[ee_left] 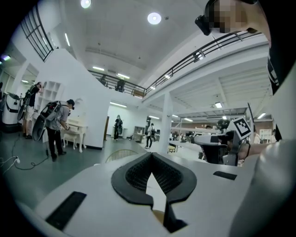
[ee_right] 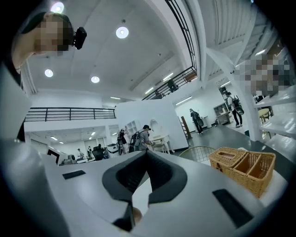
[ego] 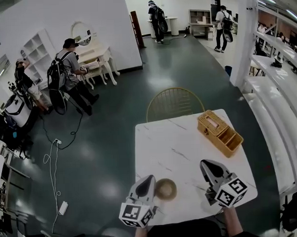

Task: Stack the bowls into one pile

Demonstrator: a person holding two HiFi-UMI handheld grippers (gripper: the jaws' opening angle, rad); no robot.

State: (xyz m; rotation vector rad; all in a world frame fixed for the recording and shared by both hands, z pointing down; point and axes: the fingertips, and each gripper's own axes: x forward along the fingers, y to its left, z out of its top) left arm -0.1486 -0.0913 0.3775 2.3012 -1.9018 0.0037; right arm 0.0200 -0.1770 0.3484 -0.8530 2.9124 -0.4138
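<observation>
A brown wooden bowl (ego: 166,189) sits on the white marble table (ego: 174,148) near its front edge; I cannot tell whether more bowls are nested in it. My left gripper (ego: 149,179) is raised just left of the bowl, jaw tips together and nothing held. My right gripper (ego: 204,163) is raised to the bowl's right, apart from it, shut and empty. In the left gripper view the left gripper (ee_left: 151,155) points level across the room, and a sliver of the bowl (ee_left: 157,215) shows below. The right gripper (ee_right: 147,153) in its own view is shut too.
A wicker basket (ego: 220,132) with compartments stands at the table's right edge. A gold wire chair (ego: 174,104) is at the far side. People (ego: 69,74) stand by white furniture at the left, and a cable (ego: 53,162) lies on the dark floor.
</observation>
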